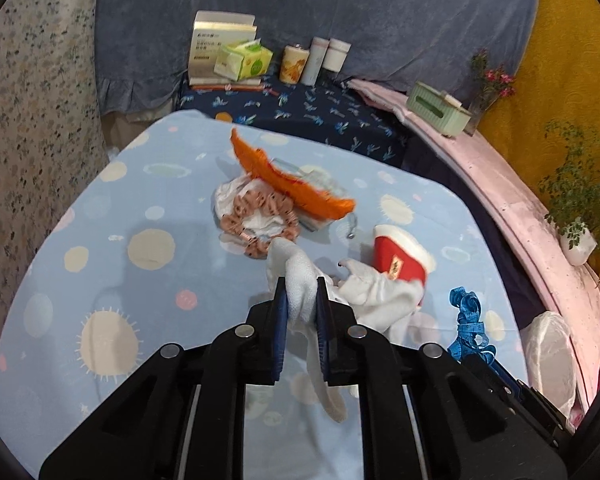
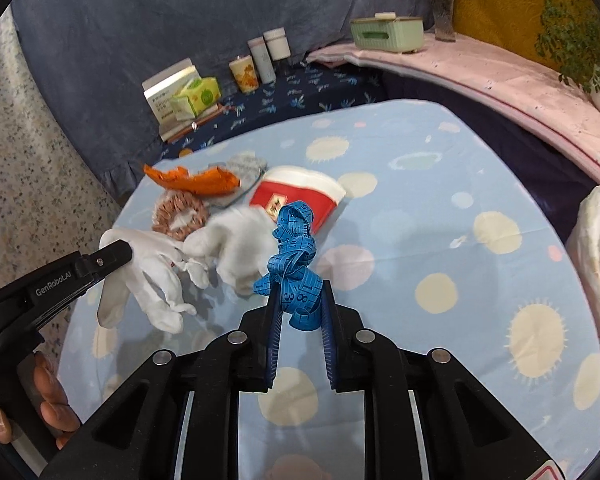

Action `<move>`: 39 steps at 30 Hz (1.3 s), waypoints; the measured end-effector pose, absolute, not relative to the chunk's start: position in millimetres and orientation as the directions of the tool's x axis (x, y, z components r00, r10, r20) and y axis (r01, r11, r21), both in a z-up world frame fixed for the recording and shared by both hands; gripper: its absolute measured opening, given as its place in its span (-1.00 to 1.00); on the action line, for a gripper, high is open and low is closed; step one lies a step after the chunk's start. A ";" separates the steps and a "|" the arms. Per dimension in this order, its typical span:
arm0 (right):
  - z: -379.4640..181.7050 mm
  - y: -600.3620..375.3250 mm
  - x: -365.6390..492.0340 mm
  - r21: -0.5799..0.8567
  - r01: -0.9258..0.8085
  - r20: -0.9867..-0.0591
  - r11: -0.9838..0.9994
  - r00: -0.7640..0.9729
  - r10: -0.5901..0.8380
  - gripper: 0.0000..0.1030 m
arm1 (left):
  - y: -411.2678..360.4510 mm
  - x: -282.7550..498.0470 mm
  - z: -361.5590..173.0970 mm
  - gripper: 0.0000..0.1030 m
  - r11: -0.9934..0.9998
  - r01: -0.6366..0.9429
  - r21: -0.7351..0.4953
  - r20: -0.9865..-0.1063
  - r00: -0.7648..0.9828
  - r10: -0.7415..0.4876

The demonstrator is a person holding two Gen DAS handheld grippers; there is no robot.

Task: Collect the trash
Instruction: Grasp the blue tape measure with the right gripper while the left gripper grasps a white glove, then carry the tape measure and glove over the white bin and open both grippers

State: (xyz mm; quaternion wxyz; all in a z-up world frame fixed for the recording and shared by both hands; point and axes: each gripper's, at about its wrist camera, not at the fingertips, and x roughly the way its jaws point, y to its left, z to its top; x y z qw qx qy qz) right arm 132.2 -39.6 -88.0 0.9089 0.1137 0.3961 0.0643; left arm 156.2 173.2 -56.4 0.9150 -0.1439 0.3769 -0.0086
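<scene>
My left gripper point(image 1: 301, 285) is shut on a white glove point(image 1: 300, 276) and holds it just above the light blue spotted tablecloth point(image 1: 160, 208); the same glove shows in the right wrist view point(image 2: 152, 272). A second white glove point(image 2: 240, 240) lies beside it. My right gripper point(image 2: 300, 288) is shut on a tangled blue measuring tape point(image 2: 296, 256), lifted over the table. A red paper cup point(image 2: 300, 194) lies on its side behind it. An orange wrapper point(image 1: 292, 180), a pink scrunchie point(image 1: 260, 216) and crumpled white paper point(image 1: 228, 196) lie mid-table.
A white plastic bag point(image 2: 596, 256) hangs at the table's right edge. At the back, boxes point(image 1: 220, 48), a tissue pack and cups point(image 1: 296, 64) stand on a dark blue cloth. A green box point(image 1: 438, 108) and potted plants sit on the pink ledge.
</scene>
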 end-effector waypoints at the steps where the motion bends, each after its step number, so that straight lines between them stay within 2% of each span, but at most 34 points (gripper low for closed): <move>1: -81.7 -43.6 128.5 0.259 -0.024 -0.696 0.966 0.689 0.204 -0.67 | 170.1 151.9 -49.0 -0.76 0.959 -0.085 -0.270 -0.678 0.725 -0.126; 12: -10.0 -96.3 89.2 0.271 -0.007 -0.569 0.963 0.805 0.166 -0.67 | 114.6 112.0 26.0 -0.76 0.962 0.050 -0.269 -0.560 0.804 -0.198; 20: 21.8 -142.3 66.4 0.267 0.034 -0.508 0.963 0.854 0.110 -0.67 | 51.2 93.6 59.8 -0.76 0.960 0.164 -0.229 -0.511 0.818 -0.262; 28: 29.4 -193.1 48.4 0.272 0.105 -0.489 0.956 0.871 0.043 -0.67 | -20.1 87.5 66.2 -0.76 0.942 0.274 -0.192 -0.515 0.789 -0.335; 39: 16.8 -271.2 26.0 0.301 0.237 -0.500 0.924 0.864 -0.059 -0.67 | -111.7 83.3 49.3 -0.75 0.899 0.410 -0.155 -0.551 0.719 -0.423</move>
